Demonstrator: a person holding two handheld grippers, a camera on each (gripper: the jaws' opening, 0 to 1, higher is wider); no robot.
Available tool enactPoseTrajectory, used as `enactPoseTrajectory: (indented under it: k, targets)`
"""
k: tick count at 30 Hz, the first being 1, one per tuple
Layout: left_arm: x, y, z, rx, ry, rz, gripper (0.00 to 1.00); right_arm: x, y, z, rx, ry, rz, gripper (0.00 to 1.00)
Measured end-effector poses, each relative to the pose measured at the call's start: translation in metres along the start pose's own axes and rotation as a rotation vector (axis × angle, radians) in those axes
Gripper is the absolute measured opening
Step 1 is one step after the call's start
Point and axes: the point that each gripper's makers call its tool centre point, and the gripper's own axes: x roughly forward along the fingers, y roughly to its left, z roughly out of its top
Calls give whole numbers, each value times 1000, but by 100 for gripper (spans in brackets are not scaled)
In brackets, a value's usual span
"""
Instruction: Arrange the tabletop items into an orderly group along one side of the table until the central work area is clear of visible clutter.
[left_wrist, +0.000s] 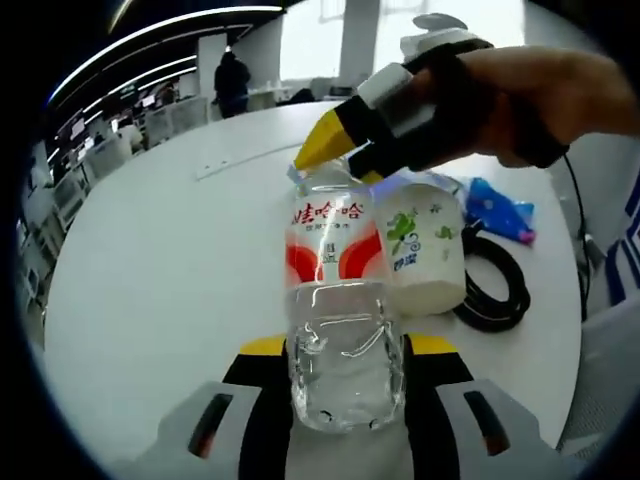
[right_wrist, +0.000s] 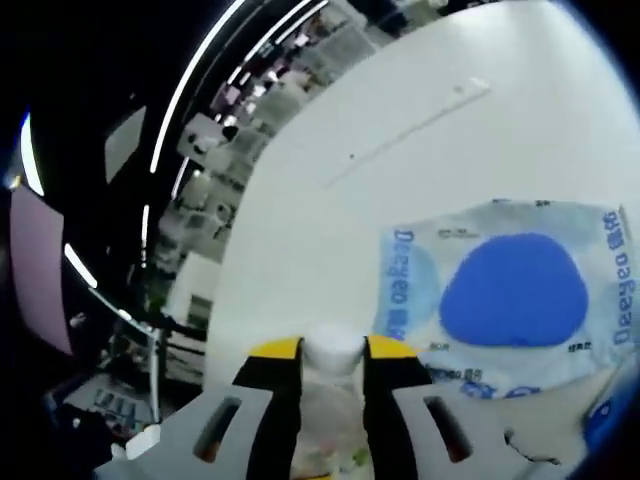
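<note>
The clear water bottle (left_wrist: 340, 300) stands on the white table (left_wrist: 160, 270), its base clamped between the left gripper (left_wrist: 345, 360) jaws while the right gripper (left_wrist: 335, 145) pinches its white cap (right_wrist: 333, 350). Just beside it sit a white cup (left_wrist: 428, 250), a black cable coil (left_wrist: 495, 285) and a blue-printed packet (right_wrist: 510, 295).

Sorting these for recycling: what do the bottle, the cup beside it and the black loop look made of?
The bottle looks like clear thin plastic: see-through, ribbed, glossy, with a printed label. The cup seems matte white plastic or coated paper, with green print; hard to tell which. The black loop looks like a rubber-sheathed cable, smooth and dull.
</note>
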Motion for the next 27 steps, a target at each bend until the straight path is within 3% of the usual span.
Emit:
enactPoseTrajectory:
  k: [8, 20, 23, 27]
  targets:
    - [-2, 8, 3, -22, -27, 41, 39, -15, 40, 4, -174, -78, 99, 18]
    - [-8, 28, 25, -110, -146, 160, 40, -22, 111, 18, -545, -199, 298, 18]
    - [-6, 32, 30, -155, -177, 190, 40, -21, 129, 16, -673, -210, 355, 18]
    - [-2, 42, 37, -180, -196, 225, 39, -19, 142, 16, -779, -214, 412, 18]
